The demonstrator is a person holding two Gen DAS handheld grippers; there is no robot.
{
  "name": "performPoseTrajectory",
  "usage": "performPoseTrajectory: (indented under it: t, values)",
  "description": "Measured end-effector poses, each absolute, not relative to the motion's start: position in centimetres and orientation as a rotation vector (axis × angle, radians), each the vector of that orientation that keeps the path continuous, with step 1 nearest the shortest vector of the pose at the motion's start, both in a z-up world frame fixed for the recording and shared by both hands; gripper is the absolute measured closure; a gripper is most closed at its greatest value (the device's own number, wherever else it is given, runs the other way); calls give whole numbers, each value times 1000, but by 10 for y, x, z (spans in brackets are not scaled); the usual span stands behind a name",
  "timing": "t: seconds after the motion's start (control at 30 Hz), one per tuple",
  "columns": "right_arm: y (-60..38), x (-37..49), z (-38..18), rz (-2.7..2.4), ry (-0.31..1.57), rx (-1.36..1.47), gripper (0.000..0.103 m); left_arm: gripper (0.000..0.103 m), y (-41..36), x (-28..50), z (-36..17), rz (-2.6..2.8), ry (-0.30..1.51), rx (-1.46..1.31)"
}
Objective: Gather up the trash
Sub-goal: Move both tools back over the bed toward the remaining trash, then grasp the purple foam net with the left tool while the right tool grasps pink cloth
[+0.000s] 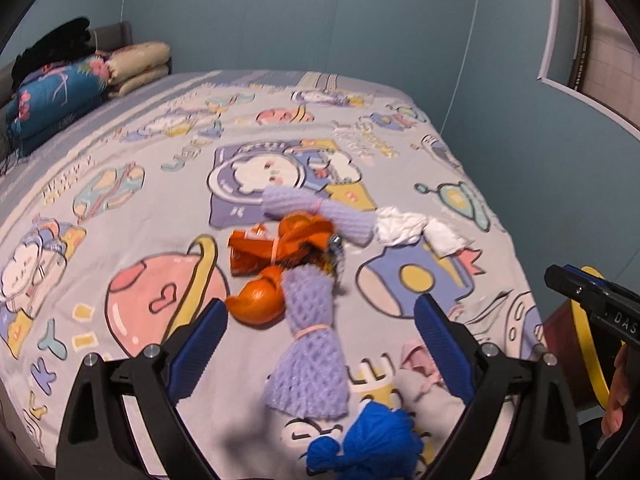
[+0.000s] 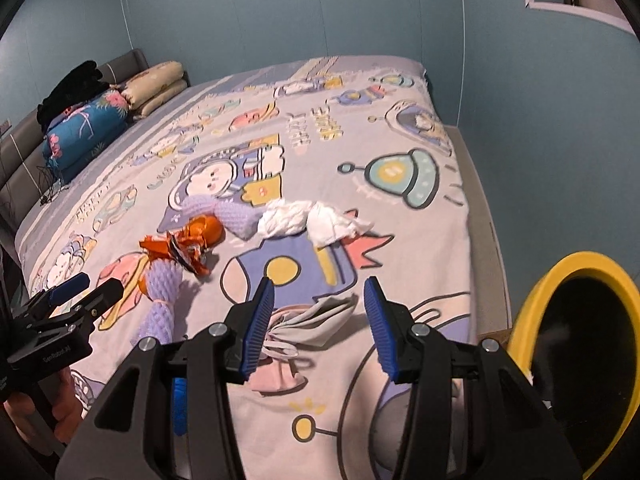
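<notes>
Trash lies on the bed with the cartoon-print sheet (image 1: 152,184). My left gripper (image 1: 320,332) is open above a purple foam net (image 1: 310,344). Orange peel (image 1: 258,300) and an orange wrapper (image 1: 280,244) lie beside it, with a second purple net (image 1: 320,212) and crumpled white tissue (image 1: 416,230) beyond. A blue yarn-like clump (image 1: 368,440) lies nearest. My right gripper (image 2: 320,320) is open over a folded grey-pink paper (image 2: 316,320). The tissue (image 2: 312,222), the wrapper (image 2: 188,244) and the net (image 2: 160,300) show on its left. A yellow-rimmed bin (image 2: 576,360) stands at the right.
Folded quilts and pillows (image 1: 72,88) are stacked at the headboard, far left. Blue walls surround the bed, and a window frame (image 1: 576,56) is at the upper right. The bin's yellow rim (image 1: 588,344) stands off the bed's right edge.
</notes>
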State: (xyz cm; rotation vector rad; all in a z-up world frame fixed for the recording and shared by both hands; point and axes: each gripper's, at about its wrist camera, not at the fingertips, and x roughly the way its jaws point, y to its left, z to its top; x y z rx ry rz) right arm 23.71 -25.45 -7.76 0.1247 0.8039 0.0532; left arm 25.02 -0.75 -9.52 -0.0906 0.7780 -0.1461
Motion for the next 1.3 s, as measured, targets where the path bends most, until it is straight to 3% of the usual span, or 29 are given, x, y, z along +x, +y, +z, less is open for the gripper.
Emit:
performPoseTrajectory:
  t: [0.97,1.13,1.3]
  values:
    - [-235,285,-151,33,979,88,60,13,-14,279,-149,-131,872,-111]
    - [-230,292,-158,23,987,60,67,24,-22,282,-156,-152,887,-90]
    - [-226,297,-165,16,997,36,82,50,-27,285,-168,-178,929,-82]
